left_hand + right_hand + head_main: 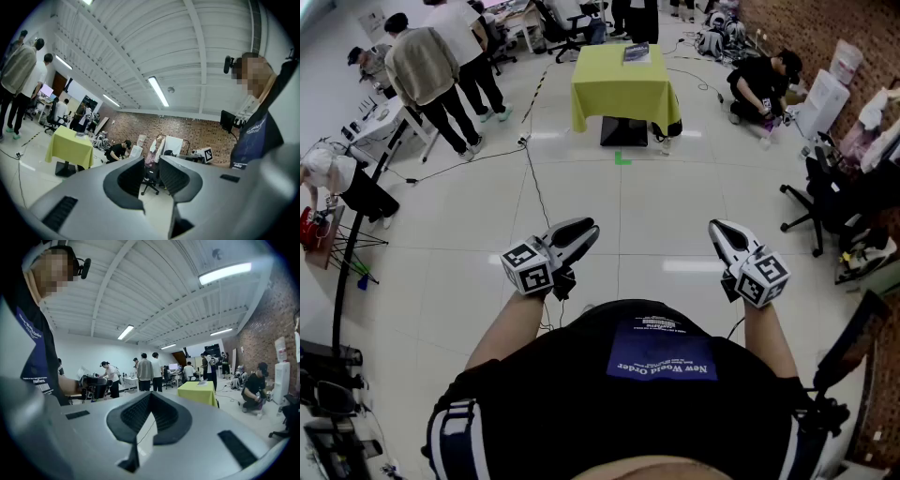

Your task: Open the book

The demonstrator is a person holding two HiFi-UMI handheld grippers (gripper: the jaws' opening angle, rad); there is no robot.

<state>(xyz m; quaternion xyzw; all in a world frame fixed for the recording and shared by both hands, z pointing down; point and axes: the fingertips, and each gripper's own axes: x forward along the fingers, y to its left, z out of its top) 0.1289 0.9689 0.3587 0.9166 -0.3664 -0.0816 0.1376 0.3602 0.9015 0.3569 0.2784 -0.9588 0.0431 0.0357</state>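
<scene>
1. Nearest the camera is the person's black shirt (581, 403). A bare forearm reaches forward on each side of it.
2. The left tool (589, 231) is held out over the floor with its marker cube (528, 267) at the back. In the left gripper view (151, 174) its jaws are almost together, with only a thin slit between the ribbed pads. Nothing is in that slit.
3. The right tool (719, 229) is held level with the left one and well apart from it. In the right gripper view (150, 397) its jaw tips meet, and only bare floor shows through the gap below them. It holds nothing.
4. The pale tiled floor (675, 216) lies under both tools. A thin black cable (536, 187) runs across it, away from the left tool.
5. Further out, a small green tape mark (622, 157) is stuck to the floor.
6. Just past the mark stands the table (623, 98), draped in a yellow-green cloth over a dark base. The book (637, 52) lies closed and flat near the table's far edge, well away from both tools.
7. Around the table:
   - Two people (431, 66) stand at the far left beside white desks.
   - Another person (761, 84) crouches at the far right, near a brick wall.
   - A black office chair (811, 202) stands at the right edge.
</scene>
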